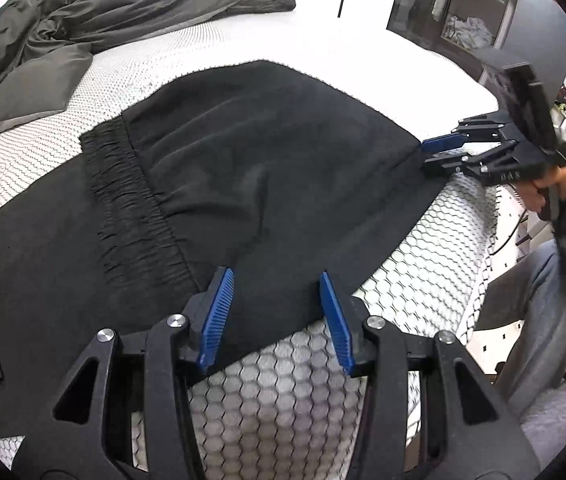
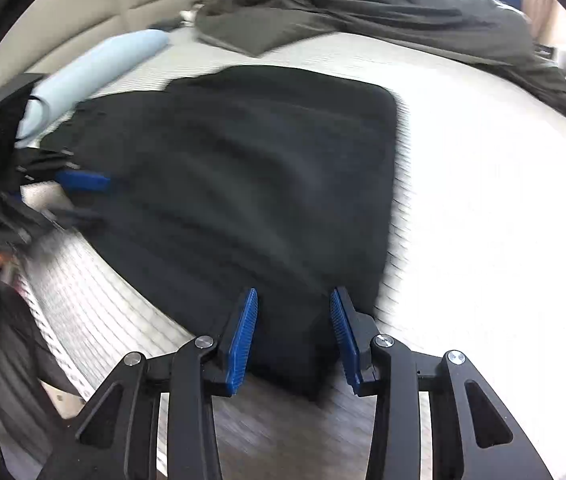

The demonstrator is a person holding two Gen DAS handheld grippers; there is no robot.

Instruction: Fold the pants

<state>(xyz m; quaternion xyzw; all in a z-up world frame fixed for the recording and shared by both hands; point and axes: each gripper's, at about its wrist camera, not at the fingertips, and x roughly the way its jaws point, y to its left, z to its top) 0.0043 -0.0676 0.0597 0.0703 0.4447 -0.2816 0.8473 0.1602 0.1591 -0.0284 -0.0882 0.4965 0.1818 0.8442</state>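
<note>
— Two layers of black pants [image 1: 243, 168] lie on the mattress [image 1: 283, 392], upper half turned over so the elastic waistband [image 1: 131, 208] faces up; the near edge runs along the bed's side. How are your hands set?

— Both at that near edge. My left gripper [image 1: 277, 316] has its blue pads apart with the hem between them, nothing pinched that I can see. My right gripper [image 2: 293, 340] straddles the far corner the same way, jaws part open, cloth between them but not clamped, as far as this blurred view lets me judge.

— So what makes this step go well?

— I'd say bite both layers together, equally deep on each side, so the edge lifts as one straight line. Then carry both corners level toward the waistband, keeping tension between the hands.

— Anything in the way?

— Grey bedding [image 1: 115, 12] is bunched well beyond, and a pale blue pillow [image 2: 95, 72] sits near the pants' far side.
</note>
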